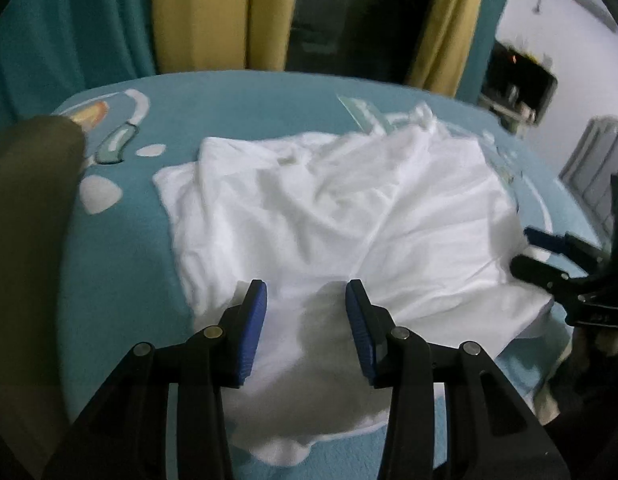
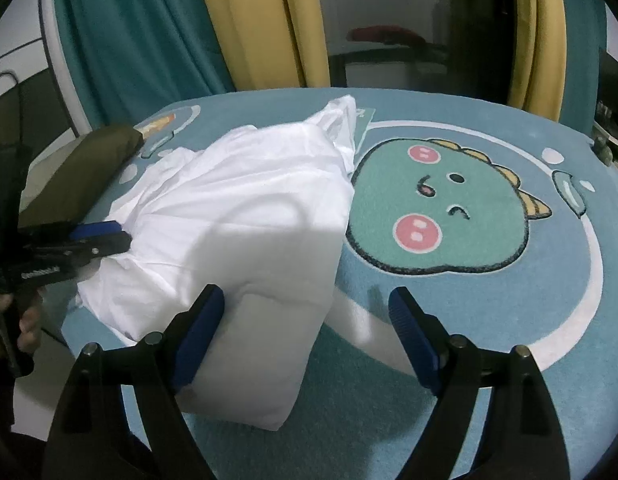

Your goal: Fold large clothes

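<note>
An olive cushion (image 2: 81, 172) sits at the left edge of the teal dinosaur rug (image 2: 489, 320). Beside it, the left gripper (image 1: 306, 294) hovers over the rumpled white garment (image 1: 329, 216), fingers apart. Further right, the right gripper (image 2: 307, 300) spreads wide at the garment's folded corner, gripping nothing.

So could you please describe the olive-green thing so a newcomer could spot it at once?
Start from the round teal rug with the dinosaur face. A crumpled white garment lies on its left half, and the olive-green bundle sits just beyond that, at the rug's left edge. It is the only dark, drab thing there.
</note>
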Demonstrator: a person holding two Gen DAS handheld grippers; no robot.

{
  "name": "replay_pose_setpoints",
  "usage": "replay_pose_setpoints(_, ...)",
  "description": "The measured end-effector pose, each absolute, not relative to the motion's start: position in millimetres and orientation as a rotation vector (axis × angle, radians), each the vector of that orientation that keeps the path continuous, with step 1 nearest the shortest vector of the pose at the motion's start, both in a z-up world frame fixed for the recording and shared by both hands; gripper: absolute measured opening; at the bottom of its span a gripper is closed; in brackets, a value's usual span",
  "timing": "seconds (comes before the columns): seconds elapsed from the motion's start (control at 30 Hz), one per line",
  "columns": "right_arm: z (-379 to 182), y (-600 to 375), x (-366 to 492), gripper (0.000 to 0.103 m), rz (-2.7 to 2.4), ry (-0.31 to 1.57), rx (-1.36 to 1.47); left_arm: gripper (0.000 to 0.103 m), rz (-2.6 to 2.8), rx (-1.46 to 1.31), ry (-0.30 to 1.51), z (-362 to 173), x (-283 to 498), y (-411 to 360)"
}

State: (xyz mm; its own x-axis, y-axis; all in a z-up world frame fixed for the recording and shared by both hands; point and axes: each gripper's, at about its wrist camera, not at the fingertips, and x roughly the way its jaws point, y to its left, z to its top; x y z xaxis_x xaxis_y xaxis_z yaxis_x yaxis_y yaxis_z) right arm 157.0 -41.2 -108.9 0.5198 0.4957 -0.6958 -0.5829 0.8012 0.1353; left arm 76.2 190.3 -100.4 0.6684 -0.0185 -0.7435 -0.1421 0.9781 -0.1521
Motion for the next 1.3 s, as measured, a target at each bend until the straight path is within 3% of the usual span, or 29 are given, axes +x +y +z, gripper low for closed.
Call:
replay_pose_setpoints(0.17,-100,-51,160,0.084,0.655,0.794,-0.084,0.056,0.160,-0.271,0.795,-92,65,223)
replay_pose_setpoints(0.43,-87,-60,169,0.084,0.666,0.789,-0.027,0.062,0.168,-0.426,0.842,-115,75,265)
replay_pose_setpoints(0.57,-86,-54,171,0.084,0.687,0.787,-0.014,0.079,0.144,-0.446,0.839,-115,85,262)
replay_pose_setpoints(1.0,-118,-36,192,0.084,0.664,0.872,-0.023,0.080,-0.290,-0.660,0.842,-123,123,217)
replay_pose_setpoints(1.3,-119,-35,197,0.086,0.679,0.889,0.000,0.083,-0.191,-0.399,0.917,-115,143,182)
